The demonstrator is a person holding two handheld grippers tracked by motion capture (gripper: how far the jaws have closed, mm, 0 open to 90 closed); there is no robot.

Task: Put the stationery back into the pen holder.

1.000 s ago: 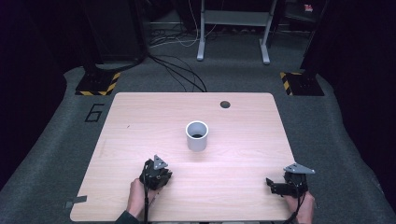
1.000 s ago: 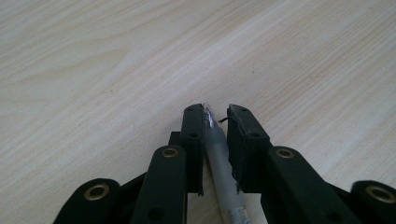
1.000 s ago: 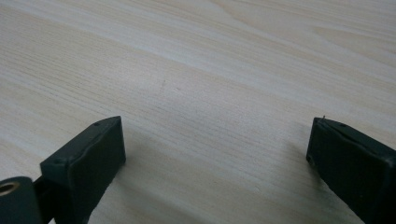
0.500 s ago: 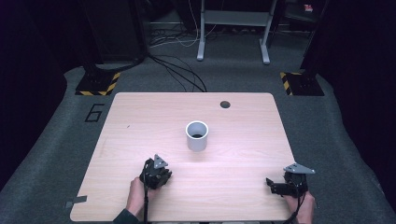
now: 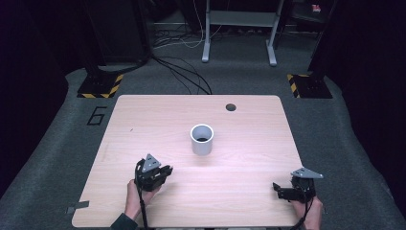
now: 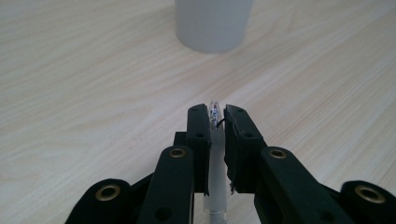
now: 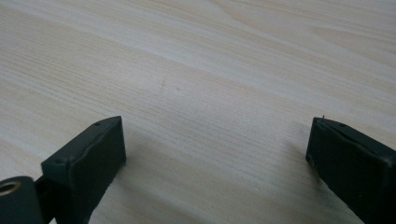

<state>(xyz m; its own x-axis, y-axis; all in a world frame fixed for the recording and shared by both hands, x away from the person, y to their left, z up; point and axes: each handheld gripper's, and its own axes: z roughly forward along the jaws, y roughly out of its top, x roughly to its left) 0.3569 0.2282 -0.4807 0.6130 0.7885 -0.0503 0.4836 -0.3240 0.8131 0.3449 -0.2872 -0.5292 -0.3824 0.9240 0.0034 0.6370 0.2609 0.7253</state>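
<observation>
The left gripper view gives a detail the high view cannot resolve: the left gripper (image 6: 215, 122) is clamped on a slim, clear pen-like stick (image 6: 215, 110) whose tip pokes just past the jaw tips. Straight ahead of that gripper stands a white cup (image 6: 212, 23), upright on the table (image 6: 84, 84). From above, the left gripper (image 5: 166, 170) sits low over the near edge, held by a hand (image 5: 136, 196) and angled toward the cup (image 5: 202, 139). Well to its right, the right gripper (image 5: 277, 189) points left, its hand (image 5: 313, 213) behind it. In its own view the right gripper (image 7: 215, 144) has its jaws spread wide over bare wood.
</observation>
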